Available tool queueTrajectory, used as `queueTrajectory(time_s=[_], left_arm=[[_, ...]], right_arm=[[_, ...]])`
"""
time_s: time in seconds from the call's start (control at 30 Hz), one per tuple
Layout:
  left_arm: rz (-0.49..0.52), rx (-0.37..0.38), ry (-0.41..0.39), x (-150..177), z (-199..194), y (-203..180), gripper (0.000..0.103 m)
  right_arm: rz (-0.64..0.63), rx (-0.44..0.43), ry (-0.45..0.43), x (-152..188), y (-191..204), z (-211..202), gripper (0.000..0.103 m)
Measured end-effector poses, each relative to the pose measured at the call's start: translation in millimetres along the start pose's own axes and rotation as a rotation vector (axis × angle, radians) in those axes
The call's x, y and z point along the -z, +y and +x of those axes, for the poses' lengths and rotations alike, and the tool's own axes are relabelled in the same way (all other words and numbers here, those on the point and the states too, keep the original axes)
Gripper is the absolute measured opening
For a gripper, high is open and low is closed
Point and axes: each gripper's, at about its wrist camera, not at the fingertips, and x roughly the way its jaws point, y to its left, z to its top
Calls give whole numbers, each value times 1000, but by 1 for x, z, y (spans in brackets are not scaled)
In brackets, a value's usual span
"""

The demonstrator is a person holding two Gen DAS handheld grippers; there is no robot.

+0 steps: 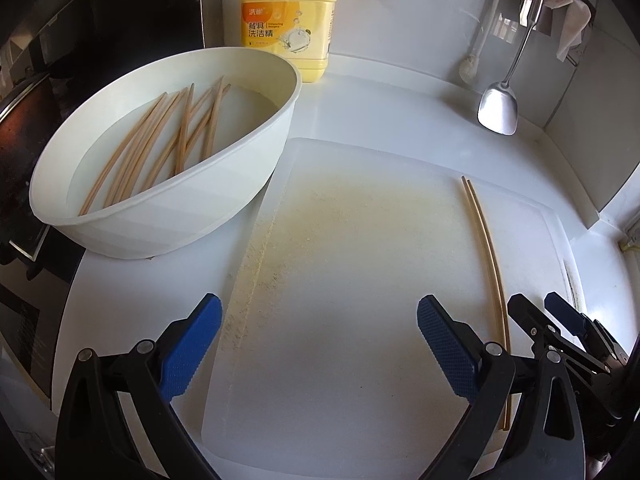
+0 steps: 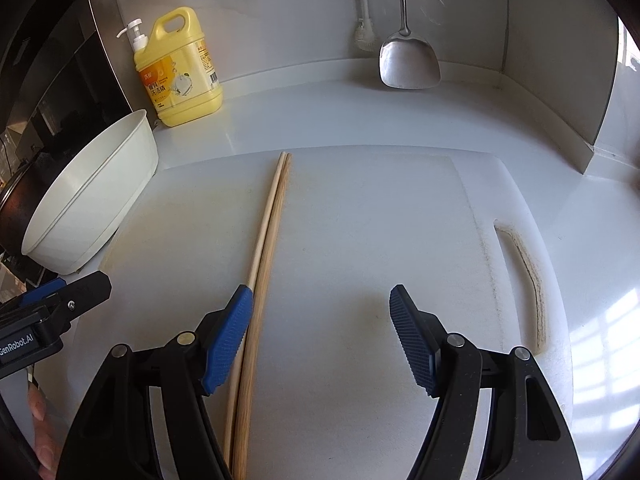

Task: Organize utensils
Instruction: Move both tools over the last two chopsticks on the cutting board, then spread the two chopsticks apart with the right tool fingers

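- Left wrist: white counter [image 1: 360, 108], cutting board [image 1: 340, 280] bare under left gripper [image 1: 320, 344], spread wide, empty; loose chopsticks [image 1: 172, 144] heaped in tub [image 1: 224, 184], probably awaiting pairing.
- Right wrist: right gripper [image 2: 322, 332] gaping, empty; chopstick pair [image 2: 268, 240] aligned on board, beside left pad [image 2: 228, 344], perhaps touching.

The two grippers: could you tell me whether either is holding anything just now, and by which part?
Nothing is held. The left gripper and right gripper both stand open over the cutting board; the pair of chopsticks lies loose on it.
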Motion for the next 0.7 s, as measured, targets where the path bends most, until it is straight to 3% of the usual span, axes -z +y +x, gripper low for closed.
queueTrajectory(time_s=[0.53,0.7], left_arm=[[18,-12,-8,1,1,-6,96],[19,-7,-10,1,1,-9,96]], right_arm=[[-158,127,-37,6,21,-2,68],[-127,156,-40,2,7,-4,68]])
